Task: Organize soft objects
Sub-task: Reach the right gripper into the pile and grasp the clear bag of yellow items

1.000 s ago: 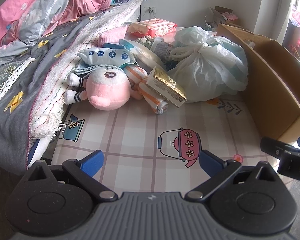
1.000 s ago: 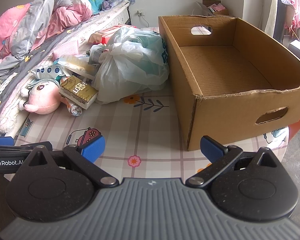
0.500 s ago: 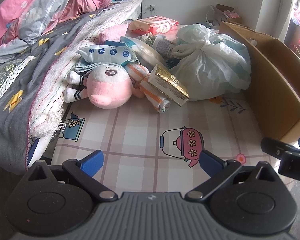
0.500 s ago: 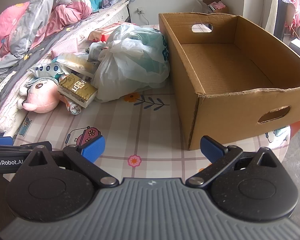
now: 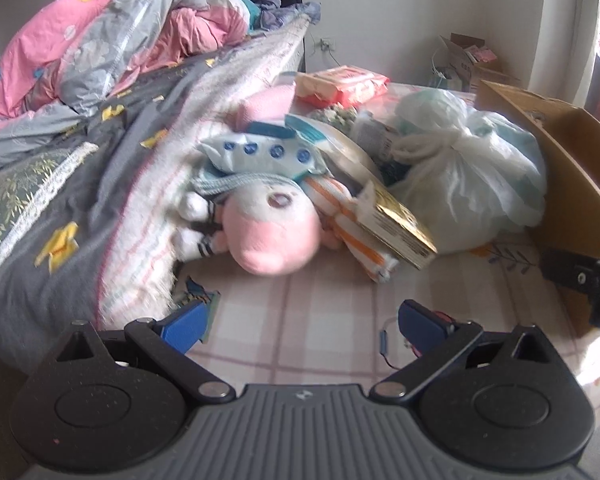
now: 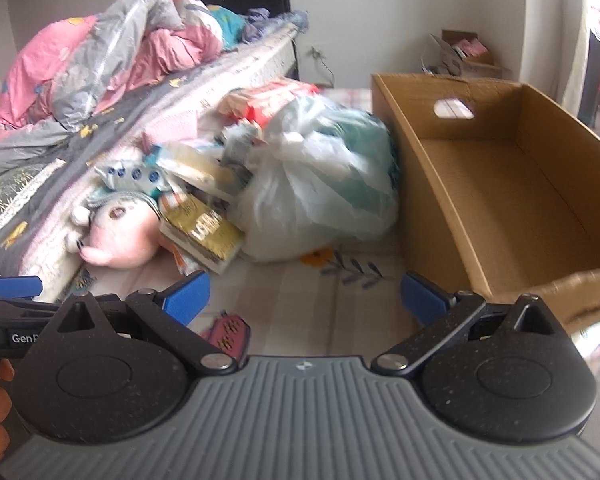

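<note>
A pink plush toy (image 5: 272, 236) lies on the checked tablecloth against the bed edge; it also shows in the right wrist view (image 6: 120, 232). Over and beside it lie a blue-dotted soft pack (image 5: 260, 156), an orange-striped cloth (image 5: 352, 224), a gold box (image 5: 396, 224) and a tied white plastic bag (image 5: 468, 176). An empty cardboard box (image 6: 512, 184) stands at the right. My left gripper (image 5: 300, 324) is open and empty, a short way in front of the plush. My right gripper (image 6: 304, 296) is open and empty, in front of the bag and box.
The bed (image 5: 80, 168) with a grey quilt and pink bedding lines the left side. A pink wipes pack (image 5: 344, 84) lies at the back of the table. The tablecloth (image 5: 300, 300) lies between the grippers and the pile. A small carton (image 6: 460, 52) stands by the far wall.
Both grippers have moved forward toward the pile; the plush and bag look larger and nearer. Both stay open and empty.
</note>
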Tool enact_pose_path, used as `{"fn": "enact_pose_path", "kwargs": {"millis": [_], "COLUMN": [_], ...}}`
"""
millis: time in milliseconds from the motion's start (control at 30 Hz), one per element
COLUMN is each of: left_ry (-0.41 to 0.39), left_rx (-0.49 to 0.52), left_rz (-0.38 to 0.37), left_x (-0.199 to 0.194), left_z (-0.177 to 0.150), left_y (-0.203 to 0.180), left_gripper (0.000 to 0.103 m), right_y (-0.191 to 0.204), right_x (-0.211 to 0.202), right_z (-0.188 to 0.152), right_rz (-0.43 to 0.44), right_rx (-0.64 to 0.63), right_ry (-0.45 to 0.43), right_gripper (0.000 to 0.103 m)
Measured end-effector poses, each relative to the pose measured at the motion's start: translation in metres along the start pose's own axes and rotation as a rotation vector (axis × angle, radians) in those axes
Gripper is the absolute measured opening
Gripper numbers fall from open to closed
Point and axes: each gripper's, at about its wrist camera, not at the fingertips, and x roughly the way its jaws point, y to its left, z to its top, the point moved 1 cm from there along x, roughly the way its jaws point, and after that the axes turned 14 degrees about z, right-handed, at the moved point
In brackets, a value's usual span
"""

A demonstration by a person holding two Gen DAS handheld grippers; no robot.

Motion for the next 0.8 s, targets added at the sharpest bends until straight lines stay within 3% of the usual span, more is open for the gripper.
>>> {"fn": "enact_pose_path", "kwargs": {"millis": [100, 333, 633, 800], "left_ry": [-0.036, -0.052, -0.105, -0.092], "left_rx": [-0.003, -0.088, -0.154, -0.230], "left_rz": [-0.023, -0.161, -0.148, -0.156], "left_x": [0.007, 0.030, 0.044, 0.057], "left_z": [0.003, 0.000, 0.028, 0.061], "left_y": [0.006, 0.020, 0.049, 0.072], "left_gripper": [0.102, 0.101, 0.096, 0.083], "right_y": [0.006, 0.014, 0.020, 0.010], "right_x": [0.012, 0.043, 0.076, 0.093], "right_z": [0.012, 0.027, 0.050, 0.069], "right_rz": [0.024, 0.100, 0.190, 0.285], "right_rx": [-0.018, -0.023, -0.016, 0.088], "right_ry": [-0.020, -0.030, -0.024, -0.031], "right_gripper": [0.102, 0.102, 0.102, 0.102]}}
